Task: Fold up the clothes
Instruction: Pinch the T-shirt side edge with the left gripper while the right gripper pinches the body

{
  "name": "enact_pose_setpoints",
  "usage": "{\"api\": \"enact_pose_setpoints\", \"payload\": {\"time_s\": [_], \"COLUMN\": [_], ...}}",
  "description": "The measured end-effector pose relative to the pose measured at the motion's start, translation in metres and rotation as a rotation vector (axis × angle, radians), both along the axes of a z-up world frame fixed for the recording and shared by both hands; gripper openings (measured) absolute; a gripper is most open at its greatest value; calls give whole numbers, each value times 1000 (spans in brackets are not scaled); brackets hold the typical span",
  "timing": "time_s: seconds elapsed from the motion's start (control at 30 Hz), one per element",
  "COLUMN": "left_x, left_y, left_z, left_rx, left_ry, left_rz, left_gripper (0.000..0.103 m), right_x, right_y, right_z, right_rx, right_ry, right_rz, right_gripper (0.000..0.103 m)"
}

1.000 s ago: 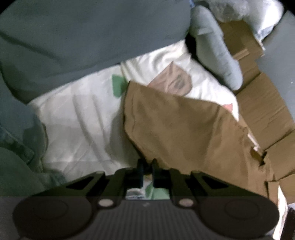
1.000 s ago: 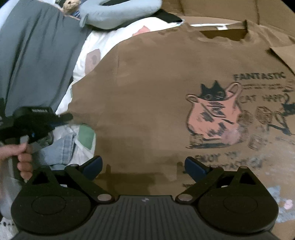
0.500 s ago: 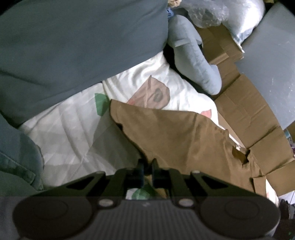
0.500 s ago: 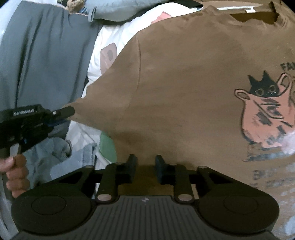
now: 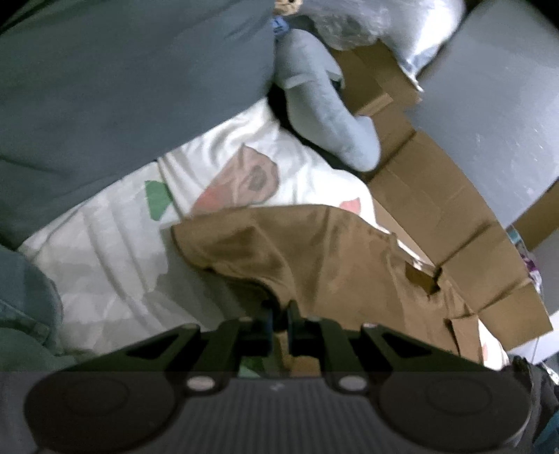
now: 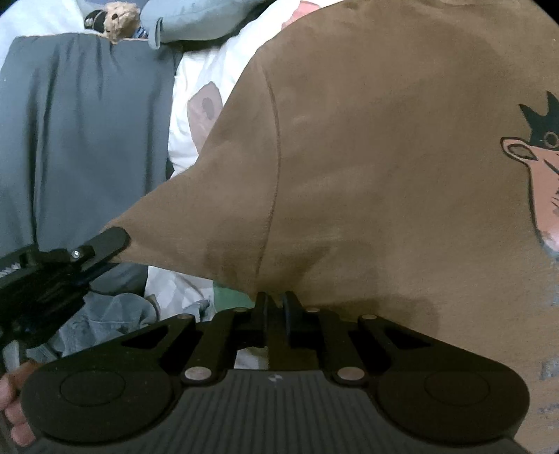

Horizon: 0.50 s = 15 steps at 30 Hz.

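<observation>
A brown T-shirt with a cat print lies spread on a white printed sheet. My left gripper is shut on the shirt's left sleeve end and holds it raised off the sheet. In the right wrist view the same gripper pulls that brown T-shirt into a stretched point. My right gripper has its jaws closing on the shirt's near edge, with the cloth pinched between the pads. The rest of the shirt runs out of frame to the right.
A grey-blue blanket lies on the left, with denim below it. A light blue cushion and flattened cardboard border the far side. A small teddy bear sits at the top. A hand holds the left tool.
My right gripper went from wide open to closed on the shirt's near edge while moving left along it. My left gripper rose with the sleeve, which now bunches and stretches.
</observation>
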<state>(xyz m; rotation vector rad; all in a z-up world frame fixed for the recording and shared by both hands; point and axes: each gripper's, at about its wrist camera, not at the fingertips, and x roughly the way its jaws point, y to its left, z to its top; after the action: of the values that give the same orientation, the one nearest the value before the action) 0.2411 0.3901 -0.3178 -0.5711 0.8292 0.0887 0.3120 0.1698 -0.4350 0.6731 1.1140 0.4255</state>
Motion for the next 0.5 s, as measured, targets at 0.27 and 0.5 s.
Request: {"api": "enact_pose_setpoints", "payload": {"time_s": [0.27,0.5], "left_x": [-4,-5], "left_y": [-23,-45], "left_z": [-2,-11], "left_rx": [-35,-71], "left_ry": [-11,-13], "left_rz": [-73,-156], "left_gripper": [7,7], "right_x": [3,5], "right_y": [7,8], "right_z": [-11,-19], "right_rx": [-7,8], "right_ry": [13,20], "right_rz": [-4,-15], "right_gripper": [9,8]}}
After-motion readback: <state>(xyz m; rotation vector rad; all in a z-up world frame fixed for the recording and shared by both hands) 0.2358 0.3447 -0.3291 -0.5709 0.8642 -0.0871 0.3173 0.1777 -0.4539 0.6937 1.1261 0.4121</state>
